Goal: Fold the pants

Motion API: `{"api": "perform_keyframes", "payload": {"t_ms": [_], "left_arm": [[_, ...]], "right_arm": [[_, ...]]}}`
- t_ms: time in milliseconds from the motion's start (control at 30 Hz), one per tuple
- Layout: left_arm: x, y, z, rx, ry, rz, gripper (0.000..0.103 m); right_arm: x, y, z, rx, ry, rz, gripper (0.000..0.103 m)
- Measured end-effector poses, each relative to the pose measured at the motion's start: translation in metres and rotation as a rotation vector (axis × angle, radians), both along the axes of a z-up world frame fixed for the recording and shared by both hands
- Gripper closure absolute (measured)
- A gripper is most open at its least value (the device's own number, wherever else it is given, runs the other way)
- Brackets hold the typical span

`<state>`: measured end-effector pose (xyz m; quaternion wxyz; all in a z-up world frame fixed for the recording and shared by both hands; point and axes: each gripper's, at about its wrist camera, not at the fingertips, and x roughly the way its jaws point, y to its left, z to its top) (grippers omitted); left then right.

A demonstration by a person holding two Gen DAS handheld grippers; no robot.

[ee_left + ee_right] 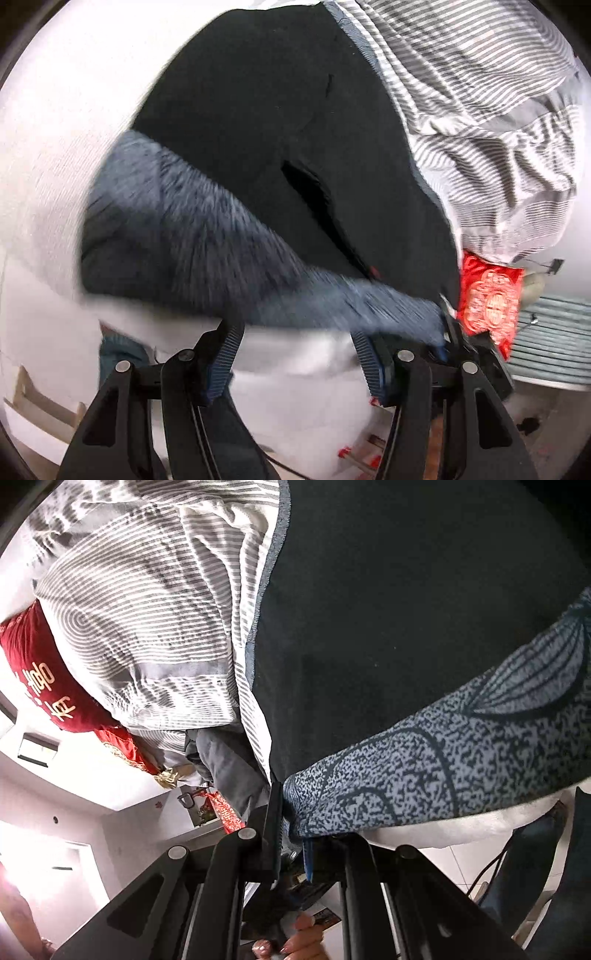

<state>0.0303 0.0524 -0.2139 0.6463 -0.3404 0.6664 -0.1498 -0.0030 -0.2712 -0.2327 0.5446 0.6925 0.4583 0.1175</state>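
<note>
- The pants (192, 236), blue-speckled and soft, lie on a black cloth (280, 122) at the bed's edge.
- They look light and floppy; corners or the hem seem the best holds.
- Right gripper (291, 812) is pinched on their corner.
- Left gripper (295, 354) hangs half-spread, holding nothing.
- Count: one pair, two grippers.

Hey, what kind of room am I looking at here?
Most likely a bedroom: a grey-and-white striped duvet lies rumpled on a white bed sheet, with a red embroidered cushion beside it. Dark pants with a blue patterned waistband are spread on the bed.
</note>
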Motion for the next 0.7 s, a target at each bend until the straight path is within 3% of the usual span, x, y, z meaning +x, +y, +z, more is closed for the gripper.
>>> {"api": "perform_keyframes", "payload": {"t_ms": [200, 467, 700], "left_arm": [[0.005, -0.001, -0.010, 0.015, 0.002, -0.004, 0.043], [0.003, 0.015, 0.003, -0.053, -0.015, 0.063, 0.043], [0.015, 0.013, -0.028, -0.045, 0.032, 0.099, 0.043]], "right_arm": [[-0.002, 0.002, -0.004, 0.002, 0.006, 0.011, 0.094], [-0.004, 0.003, -0.008, -0.002, 0.016, 0.024, 0.094], [-0.001, 0.005, -0.007, -0.008, 0.021, 0.035, 0.094]]}}
